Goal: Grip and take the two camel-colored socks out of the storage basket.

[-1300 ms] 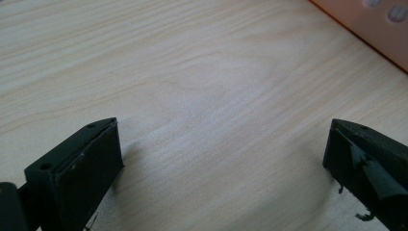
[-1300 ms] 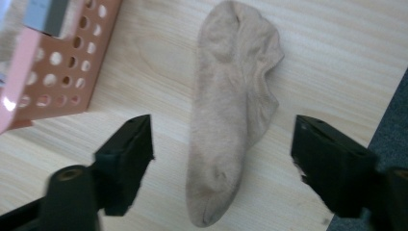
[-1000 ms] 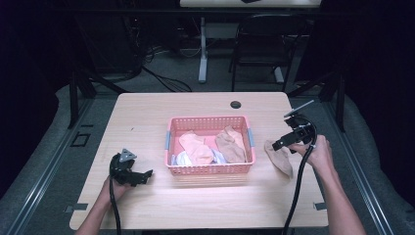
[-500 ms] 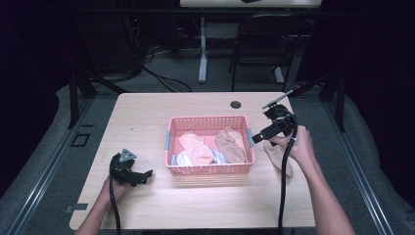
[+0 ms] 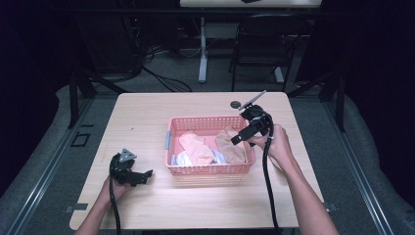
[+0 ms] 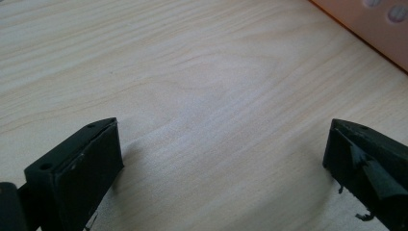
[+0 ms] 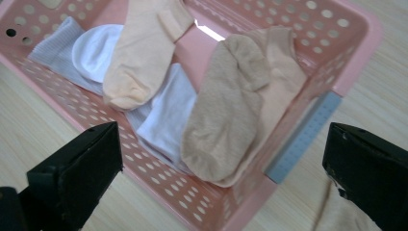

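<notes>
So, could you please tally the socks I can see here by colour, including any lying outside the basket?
Peach sock: 1
Tan socks, one in the basket, one on the table beside it: 2
White socks: 2
Pale grey ribbed sock: 1
Total: 6

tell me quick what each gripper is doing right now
Left gripper: open, empty, low over the table.
Right gripper: open, empty, above the pink basket of socks.
</notes>
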A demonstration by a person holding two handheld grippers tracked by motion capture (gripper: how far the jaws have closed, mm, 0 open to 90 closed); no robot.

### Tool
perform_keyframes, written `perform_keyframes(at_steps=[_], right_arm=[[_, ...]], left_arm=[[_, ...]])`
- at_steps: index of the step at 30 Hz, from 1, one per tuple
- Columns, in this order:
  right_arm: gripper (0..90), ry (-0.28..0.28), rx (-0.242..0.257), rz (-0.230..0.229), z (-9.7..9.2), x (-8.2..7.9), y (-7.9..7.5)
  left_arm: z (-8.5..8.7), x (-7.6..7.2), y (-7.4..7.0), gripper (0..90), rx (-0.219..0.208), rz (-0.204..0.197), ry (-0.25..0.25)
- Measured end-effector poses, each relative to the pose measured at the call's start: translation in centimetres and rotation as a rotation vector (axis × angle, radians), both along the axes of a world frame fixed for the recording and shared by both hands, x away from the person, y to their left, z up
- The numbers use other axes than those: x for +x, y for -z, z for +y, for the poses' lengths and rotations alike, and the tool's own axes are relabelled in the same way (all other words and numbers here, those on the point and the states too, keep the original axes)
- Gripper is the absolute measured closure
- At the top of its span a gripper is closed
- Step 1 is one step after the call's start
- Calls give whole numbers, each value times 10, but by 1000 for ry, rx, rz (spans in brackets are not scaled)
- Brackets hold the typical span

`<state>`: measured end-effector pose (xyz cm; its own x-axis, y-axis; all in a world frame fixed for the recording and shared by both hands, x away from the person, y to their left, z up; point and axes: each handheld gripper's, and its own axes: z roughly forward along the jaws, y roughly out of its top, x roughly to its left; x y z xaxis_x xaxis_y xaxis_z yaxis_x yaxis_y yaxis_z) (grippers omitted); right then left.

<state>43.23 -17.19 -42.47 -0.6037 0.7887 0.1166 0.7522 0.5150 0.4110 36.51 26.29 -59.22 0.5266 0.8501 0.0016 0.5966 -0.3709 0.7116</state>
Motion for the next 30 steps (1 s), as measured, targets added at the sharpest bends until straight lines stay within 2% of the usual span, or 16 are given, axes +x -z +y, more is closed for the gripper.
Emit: perform_keyframes(at_steps=[3, 6, 8, 16, 17, 18, 22, 23, 24, 25, 28, 29, 30], right_arm=[[0, -18, 13, 9, 12, 1, 6], [0, -46, 3, 23, 17, 3, 11], [0, -42, 11, 28, 21, 4, 16], [42, -64, -9, 57, 31, 8, 31], [86, -51, -4, 55, 33, 10, 39], [121, -65, -21, 70, 32, 11, 40], [181, -49, -39, 88, 33, 15, 51], [223, -42, -53, 104, 34, 18, 59], [223, -42, -53, 104, 34, 18, 59], [268, -34, -80, 116, 35, 19, 63], [324, -10, -80, 114, 37, 21, 71], [344, -29, -112, 124, 36, 23, 71], [366, -21, -109, 120, 37, 24, 73]], left_arm=[[0, 0, 0, 0, -1, 0, -2], [0, 0, 0, 0, 0, 0, 0], [0, 0, 0, 0, 1, 0, 0], [0, 0, 0, 0, -1, 0, 0], [0, 0, 0, 0, 0, 0, 0], [0, 0, 0, 0, 0, 0, 0], [0, 0, 0, 0, 1, 0, 1], [0, 0, 0, 0, 0, 0, 1], [0, 0, 0, 0, 0, 0, 1], [0, 0, 0, 0, 1, 0, 2], [0, 0, 0, 0, 1, 0, 1], [0, 0, 0, 0, -2, 1, -1], [0, 0, 0, 0, -1, 0, 0]])
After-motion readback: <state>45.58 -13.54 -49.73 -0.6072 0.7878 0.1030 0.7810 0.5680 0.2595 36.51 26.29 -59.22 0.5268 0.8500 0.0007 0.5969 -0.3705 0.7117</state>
